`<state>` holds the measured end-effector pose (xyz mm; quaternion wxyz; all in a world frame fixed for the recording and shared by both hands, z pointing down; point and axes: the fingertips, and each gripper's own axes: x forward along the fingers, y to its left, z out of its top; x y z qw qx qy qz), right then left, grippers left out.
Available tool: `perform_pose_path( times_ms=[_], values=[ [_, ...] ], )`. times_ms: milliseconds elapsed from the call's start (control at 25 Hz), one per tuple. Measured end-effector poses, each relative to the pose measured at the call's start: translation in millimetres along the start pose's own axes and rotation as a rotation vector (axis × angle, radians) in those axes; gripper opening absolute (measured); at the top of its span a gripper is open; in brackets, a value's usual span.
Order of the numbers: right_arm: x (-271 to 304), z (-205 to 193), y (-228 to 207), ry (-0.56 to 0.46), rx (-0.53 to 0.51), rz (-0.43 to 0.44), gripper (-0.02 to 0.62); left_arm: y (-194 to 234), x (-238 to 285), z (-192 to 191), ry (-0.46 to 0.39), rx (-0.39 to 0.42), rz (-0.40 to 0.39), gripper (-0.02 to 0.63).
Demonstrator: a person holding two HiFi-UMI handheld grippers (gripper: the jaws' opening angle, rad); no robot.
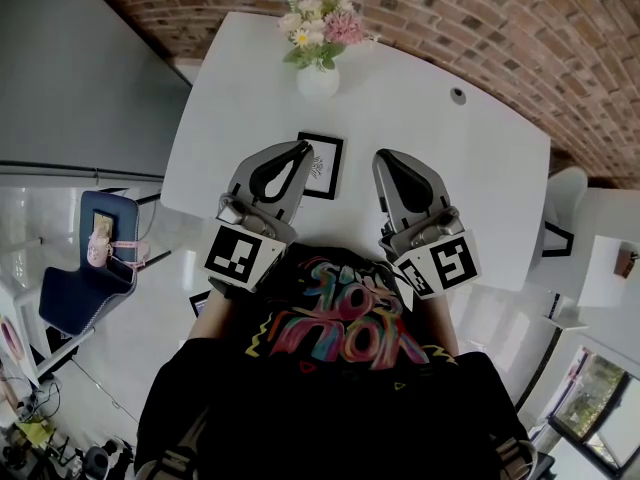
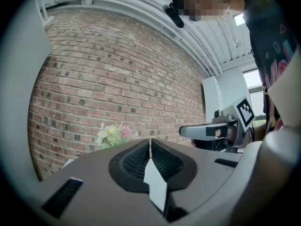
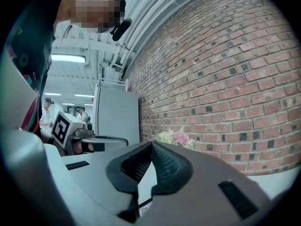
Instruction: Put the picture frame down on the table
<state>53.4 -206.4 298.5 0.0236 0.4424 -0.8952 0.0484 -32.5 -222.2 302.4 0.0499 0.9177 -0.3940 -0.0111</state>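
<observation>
**Both grippers closed and empty, held out side by side**

In the head view, your left gripper [image 1: 301,151] sits just left of centre and your right gripper [image 1: 386,158] just right of centre. Both reach toward the top of the frame, near each other but not touching, with their tips leaning slightly inward. The left marker cube [image 1: 240,255] and the right marker cube [image 1: 445,265] sit at the lower ends. Your left forearm [image 1: 213,313] and right forearm [image 1: 432,320] run down from them into the lower frame. In the left gripper view your jaws meet at the tip with nothing between them, and the right gripper view shows the same. Both grippers point level.
</observation>
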Motion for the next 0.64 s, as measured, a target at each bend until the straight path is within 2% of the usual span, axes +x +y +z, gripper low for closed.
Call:
perform_pose_path(
  times_ms=[640],
  values=[
    [3.6,-6.6,-4.9,0.011,0.041,0.002,0.021,-6.1,-1.7,-2.0,0.007,-0.004,-0.05,0.031]
  ],
)
